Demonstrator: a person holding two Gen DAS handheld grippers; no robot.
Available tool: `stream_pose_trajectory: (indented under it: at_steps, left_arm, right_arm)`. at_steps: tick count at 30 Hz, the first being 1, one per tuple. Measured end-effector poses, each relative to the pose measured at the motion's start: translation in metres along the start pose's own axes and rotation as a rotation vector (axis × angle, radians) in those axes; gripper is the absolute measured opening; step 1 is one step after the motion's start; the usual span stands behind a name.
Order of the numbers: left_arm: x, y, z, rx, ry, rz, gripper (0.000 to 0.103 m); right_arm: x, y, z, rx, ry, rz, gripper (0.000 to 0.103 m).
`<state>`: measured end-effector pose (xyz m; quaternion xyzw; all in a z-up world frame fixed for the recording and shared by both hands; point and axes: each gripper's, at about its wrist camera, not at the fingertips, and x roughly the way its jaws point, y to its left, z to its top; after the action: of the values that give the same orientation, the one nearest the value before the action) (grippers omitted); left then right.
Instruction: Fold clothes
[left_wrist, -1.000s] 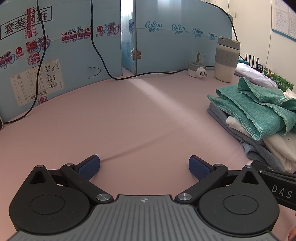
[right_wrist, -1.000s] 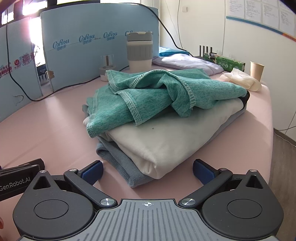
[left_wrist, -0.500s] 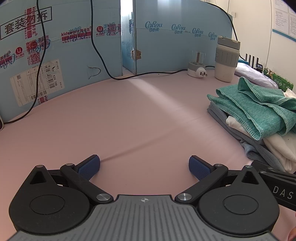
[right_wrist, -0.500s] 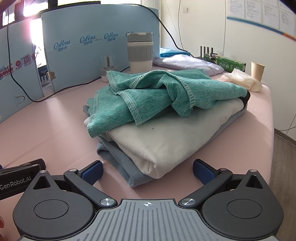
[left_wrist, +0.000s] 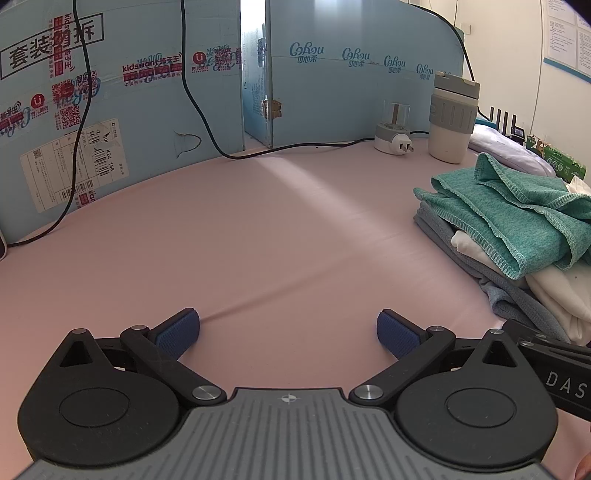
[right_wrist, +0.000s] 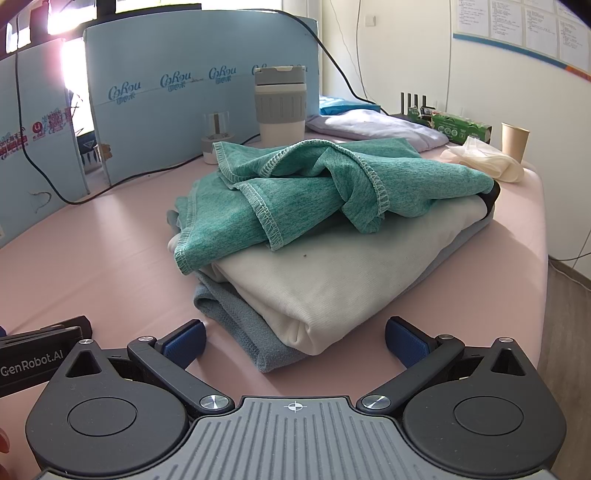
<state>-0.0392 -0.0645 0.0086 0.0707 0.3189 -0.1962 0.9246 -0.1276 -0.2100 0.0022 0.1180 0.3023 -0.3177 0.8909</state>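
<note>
R gripper (right_wrist: 294, 341) agape, clothes stack (right_wrist: 325, 236) just ahead.

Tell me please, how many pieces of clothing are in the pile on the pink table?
3 visible: a teal garment on top, a cream garment under it, a grey-blue garment at the bottom. Something black shows at the far edge; more may be hidden.

An office-like room: printed notices (right_wrist: 517, 22) on white walls, cardboard panels (left_wrist: 147, 92) screening the table.
</note>
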Motion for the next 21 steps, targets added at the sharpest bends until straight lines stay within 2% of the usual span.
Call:
stream_pose_trajectory:
  at_steps: [21]
  left_arm:
    - [0.0, -0.0002, 0.0001, 0.001, 0.0, 0.001, 0.103]
  right_arm:
    - [-0.0006, -0.0001, 0.0006, 0.008, -0.007, 0.012, 0.103]
